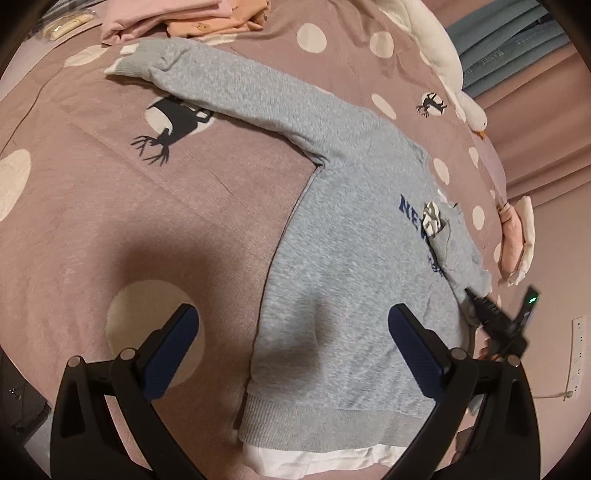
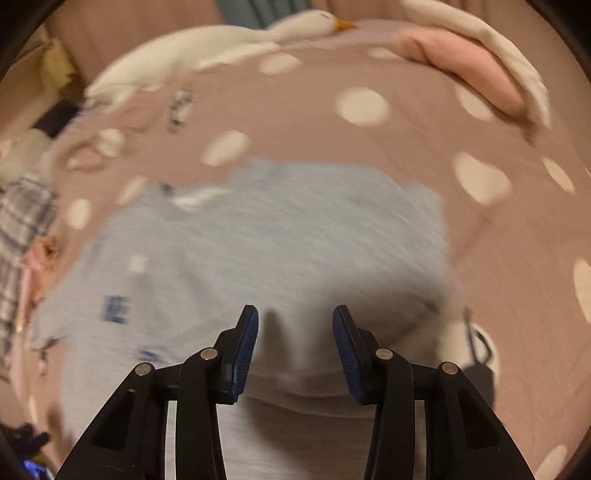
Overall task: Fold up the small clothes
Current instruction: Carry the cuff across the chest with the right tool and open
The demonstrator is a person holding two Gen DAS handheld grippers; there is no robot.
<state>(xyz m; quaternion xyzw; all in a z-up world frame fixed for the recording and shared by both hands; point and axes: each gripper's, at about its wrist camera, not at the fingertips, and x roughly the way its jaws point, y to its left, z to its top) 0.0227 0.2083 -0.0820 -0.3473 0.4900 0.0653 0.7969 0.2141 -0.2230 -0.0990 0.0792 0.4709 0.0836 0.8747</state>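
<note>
- Grey sweatshirt [image 1: 354,266] spread front-up on the dotted bed cover [image 1: 110,229], hem nearest the cameras, white under-layer [image 1: 321,458] peeking below the hem; likely flattened this way so a sleeve can be turned in cleanly.
- 1 sleeve [image 1: 221,92] stretched out toward the far-left corner, cuff close to a pile of pink folded clothes [image 1: 177,18]; looks like the next part to fold in.
- Other sleeve apparently already lying across the chest, covering part of the blue lettering [image 1: 412,212].
- Left hand-held gripper [image 1: 291,350] poised above the hem's left corner, tilted down, jaws spread wide, grasping nothing.
- Right hand-held gripper [image 2: 295,343] low over the sweatshirt's grey cloth, view smeared by motion blur, jaws parted, nothing pinched between them.
- Plush goose [image 2: 207,48] at the bed's far edge, well apart.
</note>
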